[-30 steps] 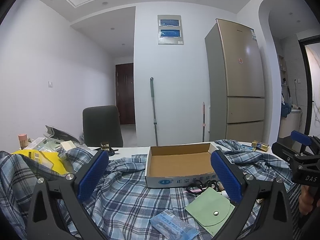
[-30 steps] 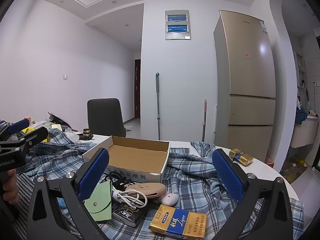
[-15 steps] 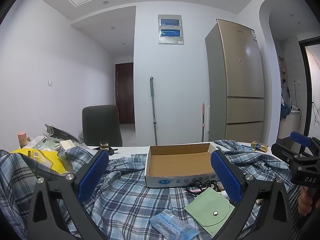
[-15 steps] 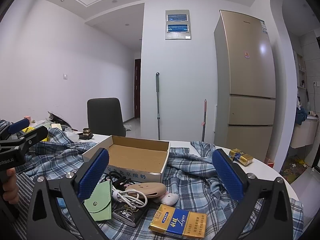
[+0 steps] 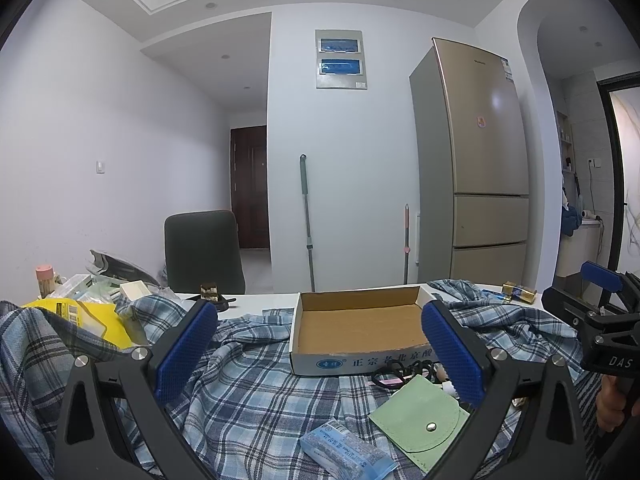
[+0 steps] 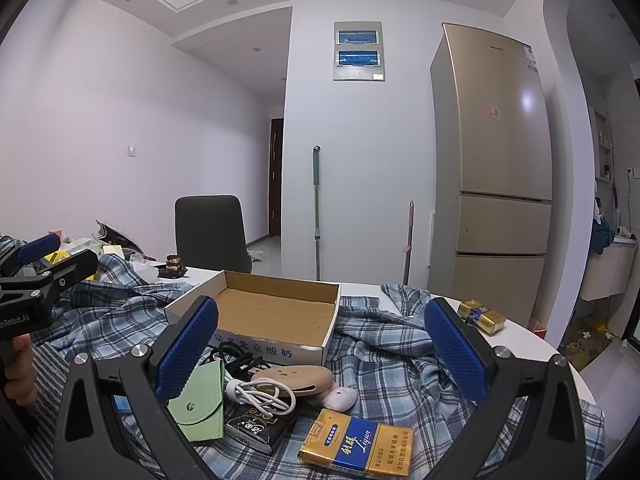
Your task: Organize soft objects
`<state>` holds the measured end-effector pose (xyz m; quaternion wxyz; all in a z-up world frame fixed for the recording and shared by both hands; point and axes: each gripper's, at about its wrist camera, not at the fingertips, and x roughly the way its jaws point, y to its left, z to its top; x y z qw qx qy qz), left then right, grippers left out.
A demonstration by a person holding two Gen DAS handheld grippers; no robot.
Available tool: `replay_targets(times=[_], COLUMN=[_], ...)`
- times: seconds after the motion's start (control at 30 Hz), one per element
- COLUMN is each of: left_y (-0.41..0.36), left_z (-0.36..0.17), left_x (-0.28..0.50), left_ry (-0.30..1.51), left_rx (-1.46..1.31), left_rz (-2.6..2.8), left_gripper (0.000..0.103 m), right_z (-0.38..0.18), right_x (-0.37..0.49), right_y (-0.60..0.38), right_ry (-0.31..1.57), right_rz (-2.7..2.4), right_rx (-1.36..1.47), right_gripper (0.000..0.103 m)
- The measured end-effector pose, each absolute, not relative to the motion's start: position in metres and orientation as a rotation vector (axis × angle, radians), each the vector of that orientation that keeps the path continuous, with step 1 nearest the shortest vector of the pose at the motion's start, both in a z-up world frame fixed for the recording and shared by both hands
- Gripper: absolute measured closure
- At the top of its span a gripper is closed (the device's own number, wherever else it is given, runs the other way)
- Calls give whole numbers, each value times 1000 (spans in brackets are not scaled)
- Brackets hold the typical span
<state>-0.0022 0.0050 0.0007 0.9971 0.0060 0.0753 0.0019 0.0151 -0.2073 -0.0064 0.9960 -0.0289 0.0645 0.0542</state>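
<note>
A blue plaid shirt (image 5: 248, 392) (image 6: 384, 364) lies spread over the table. On it rests an empty cardboard box (image 5: 360, 320) (image 6: 276, 316). In front of the box lie a green snap pouch (image 5: 420, 416) (image 6: 200, 404), a blue tissue packet (image 5: 344, 452), a tan soft case (image 6: 300, 376), a white cable (image 6: 260, 396), black hair ties (image 6: 236, 356), a pink soft toy (image 6: 340, 398) and a yellow-blue carton (image 6: 360, 444). My left gripper (image 5: 320, 352) is open above the shirt. My right gripper (image 6: 320, 352) is open above the small items. Neither holds anything.
A yellow bag (image 5: 80, 316) and assorted clutter sit at the table's left. A gold packet (image 6: 482, 316) lies near the right edge of the white table (image 6: 520, 340). A dark chair (image 5: 204, 252), two mops and a fridge (image 5: 480, 168) stand beyond.
</note>
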Motion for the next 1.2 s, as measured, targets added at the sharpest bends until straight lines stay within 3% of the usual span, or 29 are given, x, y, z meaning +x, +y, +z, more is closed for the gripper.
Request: replay_targets(times=[1.2], left_y=[4], left_z=[0], left_x=[-4], left_ry=[138], left_rx=[9], left_rz=[-8], left_gripper=[0], right_z=[-6], right_x=[15], right_y=[-207], right_ry=[132], right_rz=[109], right_rx=[-60], right_gripper=[0])
